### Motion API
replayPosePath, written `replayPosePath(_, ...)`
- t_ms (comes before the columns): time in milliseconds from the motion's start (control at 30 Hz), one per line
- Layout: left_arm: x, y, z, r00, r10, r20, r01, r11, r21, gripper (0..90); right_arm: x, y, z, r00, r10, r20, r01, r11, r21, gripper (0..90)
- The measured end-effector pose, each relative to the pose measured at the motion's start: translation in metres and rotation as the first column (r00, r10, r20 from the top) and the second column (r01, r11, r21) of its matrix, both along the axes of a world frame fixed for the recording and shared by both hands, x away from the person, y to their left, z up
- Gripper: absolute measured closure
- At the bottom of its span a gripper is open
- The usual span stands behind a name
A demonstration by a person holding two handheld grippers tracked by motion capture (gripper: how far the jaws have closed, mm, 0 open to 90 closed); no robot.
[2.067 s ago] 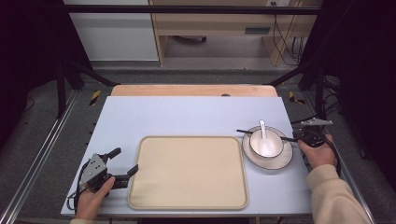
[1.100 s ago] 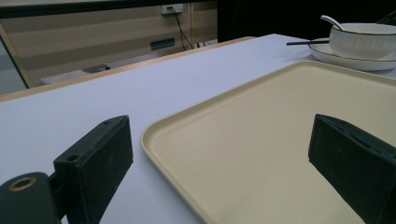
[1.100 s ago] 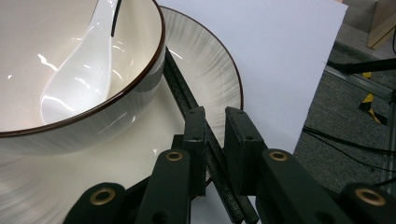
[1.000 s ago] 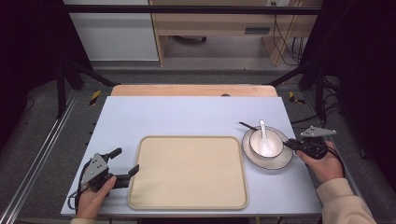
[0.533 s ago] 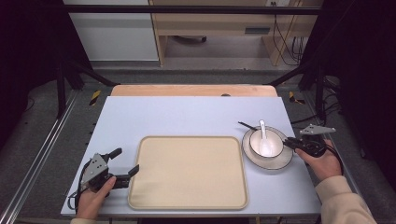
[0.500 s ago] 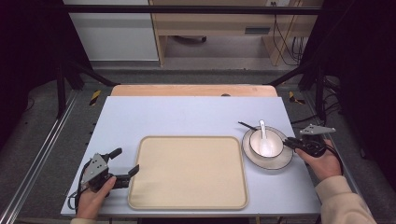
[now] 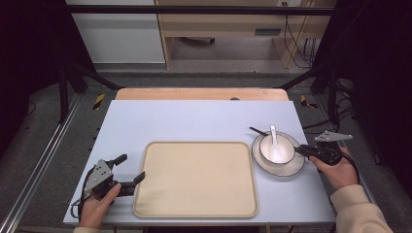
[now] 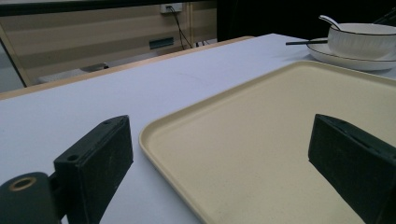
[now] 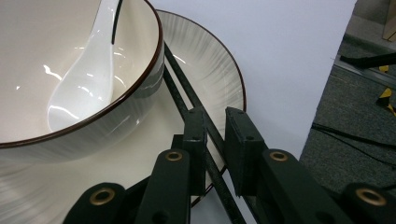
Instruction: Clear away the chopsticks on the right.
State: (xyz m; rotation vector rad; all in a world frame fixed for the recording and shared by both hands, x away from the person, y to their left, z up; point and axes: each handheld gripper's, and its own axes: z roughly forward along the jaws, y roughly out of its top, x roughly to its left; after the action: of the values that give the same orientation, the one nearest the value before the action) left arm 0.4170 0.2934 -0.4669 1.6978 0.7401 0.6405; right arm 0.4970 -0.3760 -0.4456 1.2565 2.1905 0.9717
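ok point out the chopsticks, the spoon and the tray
chopsticks (image 9: 180, 95), right gripper view, shafts beside the bowl
spoon (image 7: 273, 133), high view, handle
tray (image 7: 194, 177), high view, bare middle

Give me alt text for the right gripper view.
The right tongs are shut on a pair of black chopsticks lying across a white plate. Beside them, a white bowl on the plate holds a white spoon.

Bright even tabletop, dark surroundings, sharp.
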Motion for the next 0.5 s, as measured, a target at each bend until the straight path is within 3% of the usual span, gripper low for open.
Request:
replayPosePath(200,0.001,-0.002,0.0,1.0,-0.002,-0.003,0.002,1.0,0.002,6.3,0.002,0.0,0.003,0.9995,0.011,0.03,-0.011,1.0,0.006,77.5)
replayPosePath(500,0.0,0.0,0.0,1.0,0.001,-0.005,-0.001,1.0,0.003,6.3,0.014,0.003,-0.004,0.9997,0.023,-0.009,-0.024,0.999,-0.044,78.6)
